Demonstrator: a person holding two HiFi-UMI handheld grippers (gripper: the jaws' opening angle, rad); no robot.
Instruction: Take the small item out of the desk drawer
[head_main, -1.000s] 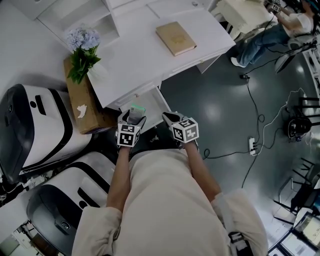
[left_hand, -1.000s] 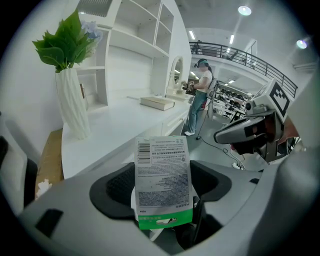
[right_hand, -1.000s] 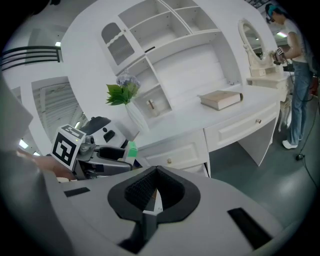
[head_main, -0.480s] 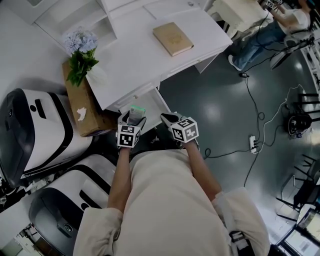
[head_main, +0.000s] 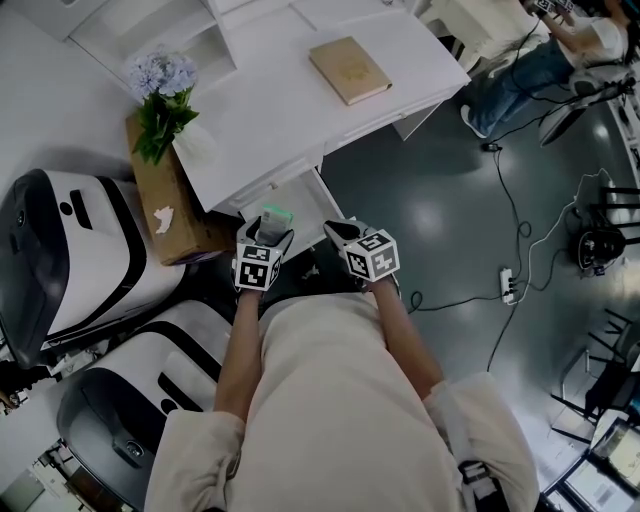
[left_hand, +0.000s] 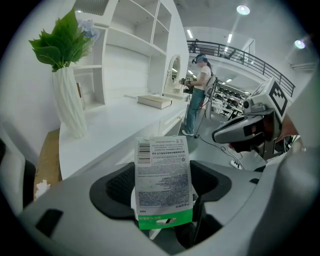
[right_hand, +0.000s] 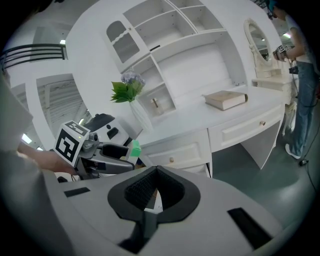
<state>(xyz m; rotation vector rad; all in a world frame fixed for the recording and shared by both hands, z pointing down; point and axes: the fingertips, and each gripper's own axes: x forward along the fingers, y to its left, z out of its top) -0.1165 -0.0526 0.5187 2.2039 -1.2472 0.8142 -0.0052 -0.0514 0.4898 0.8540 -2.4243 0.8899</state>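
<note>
**A:** What does the left gripper (head_main: 268, 232) hold?

**B:** Its jaws are clamped on a small flat packet with a white printed label and a green strip along its bottom edge (left_hand: 163, 180). The packet stands upright between the two dark pads, with the barcode at its top left corner.

**A:** Where is that packet in relation to the drawer?

**B:** In the head view it sits over the near left end of the open white desk drawer (head_main: 306, 200), which is pulled out from under the white desk (head_main: 280, 110). How far above the drawer it sits cannot be judged. In the left gripper view the desk top shows behind the packet.

**A:** And the right gripper (head_main: 338, 236)?

**B:** Its jaws are pressed together with nothing between them. It hangs just beside the left one, at the near right end of the drawer. The two grippers are side by side and not touching.

**A:** What else is on the desk?

**B:** A tan closed book (head_main: 349, 70) lies flat towards the far right. A white ribbed vase of green leaves and pale blue flowers (head_main: 163, 105) stands at the left end, and a brown cardboard box (head_main: 172, 215) sits on the floor against that end.
</note>
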